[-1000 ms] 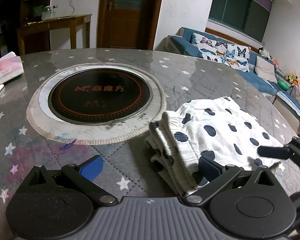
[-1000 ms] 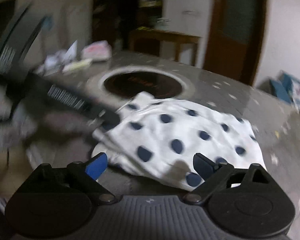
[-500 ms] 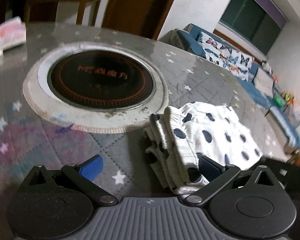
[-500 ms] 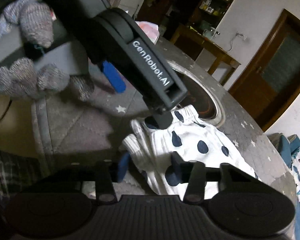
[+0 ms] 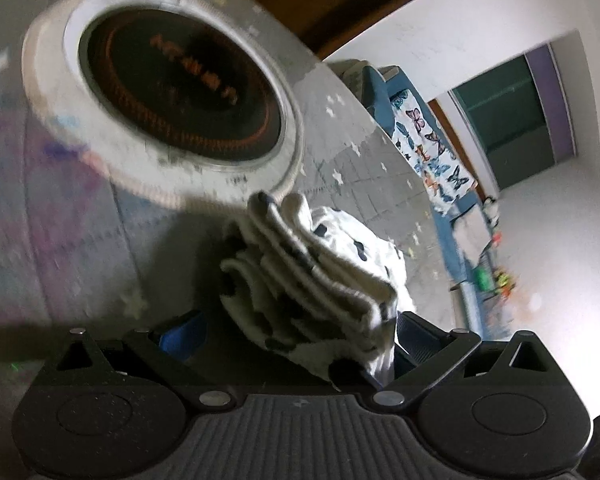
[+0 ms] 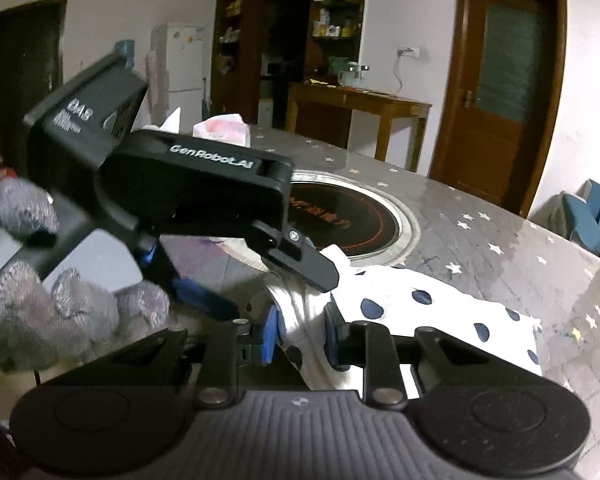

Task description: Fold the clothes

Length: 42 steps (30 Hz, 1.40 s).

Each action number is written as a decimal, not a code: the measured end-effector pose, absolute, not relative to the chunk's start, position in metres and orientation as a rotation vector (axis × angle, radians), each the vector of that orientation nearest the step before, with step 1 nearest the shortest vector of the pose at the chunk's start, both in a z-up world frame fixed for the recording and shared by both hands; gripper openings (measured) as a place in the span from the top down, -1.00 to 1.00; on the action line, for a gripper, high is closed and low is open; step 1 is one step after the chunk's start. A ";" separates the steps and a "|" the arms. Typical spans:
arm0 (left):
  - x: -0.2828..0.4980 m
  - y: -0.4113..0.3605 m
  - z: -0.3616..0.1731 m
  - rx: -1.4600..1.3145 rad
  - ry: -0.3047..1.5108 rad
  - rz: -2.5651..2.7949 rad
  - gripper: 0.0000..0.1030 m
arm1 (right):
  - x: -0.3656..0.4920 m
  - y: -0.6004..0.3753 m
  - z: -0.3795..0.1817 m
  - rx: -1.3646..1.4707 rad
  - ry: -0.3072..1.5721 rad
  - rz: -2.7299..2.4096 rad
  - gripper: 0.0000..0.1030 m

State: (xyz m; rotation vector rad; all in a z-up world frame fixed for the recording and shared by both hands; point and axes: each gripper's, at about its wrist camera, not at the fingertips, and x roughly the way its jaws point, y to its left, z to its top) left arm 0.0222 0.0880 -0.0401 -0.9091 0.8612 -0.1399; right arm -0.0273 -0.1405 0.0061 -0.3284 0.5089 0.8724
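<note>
Both grippers: right gripper [image 6: 300,334] fingers clamp folded garment [image 6: 420,312]; left gripper [image 5: 296,332] fingers wide, blurred.

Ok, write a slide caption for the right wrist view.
Right gripper shut on the folded polka-dot garment at the table edge, with the open left gripper straddling the same fold.
</note>
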 end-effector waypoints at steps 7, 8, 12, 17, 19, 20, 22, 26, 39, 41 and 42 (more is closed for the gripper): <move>0.026 0.082 -0.051 -1.044 0.858 -0.181 -0.98 | -0.023 -0.151 0.009 -0.259 0.527 0.882 0.56; 0.028 0.082 -0.052 -1.050 0.859 -0.184 -0.98 | -0.022 -0.153 0.009 -0.249 0.530 0.884 0.56; 0.040 0.085 -0.053 -1.052 0.850 -0.182 -0.80 | -0.023 -0.159 0.010 -0.226 0.534 0.896 0.56; 0.047 0.090 -0.063 -1.051 0.869 -0.188 0.02 | -0.025 -0.159 0.001 -0.226 0.562 0.927 0.56; 0.048 0.093 -0.067 -1.036 0.878 -0.188 0.22 | -0.024 -0.162 -0.002 -0.215 0.583 0.936 0.49; 0.048 0.094 -0.069 -1.034 0.881 -0.191 0.31 | -0.023 -0.164 -0.002 -0.204 0.594 0.940 0.47; 0.048 0.095 -0.070 -1.028 0.882 -0.195 0.35 | -0.017 -0.170 0.000 -0.163 0.613 0.954 0.39; 0.048 0.092 -0.066 -0.991 0.875 -0.190 0.36 | 0.003 -0.192 0.009 -0.073 0.630 0.900 0.35; 0.054 0.086 -0.056 -0.870 0.874 -0.174 0.36 | 0.098 -0.263 -0.030 0.003 0.718 0.483 0.35; 0.056 0.084 -0.053 -0.840 0.876 -0.168 0.36 | 0.102 -0.267 -0.035 0.032 0.730 0.476 0.34; 0.057 0.083 -0.052 -0.827 0.876 -0.166 0.36 | 0.103 -0.269 -0.036 0.047 0.737 0.475 0.34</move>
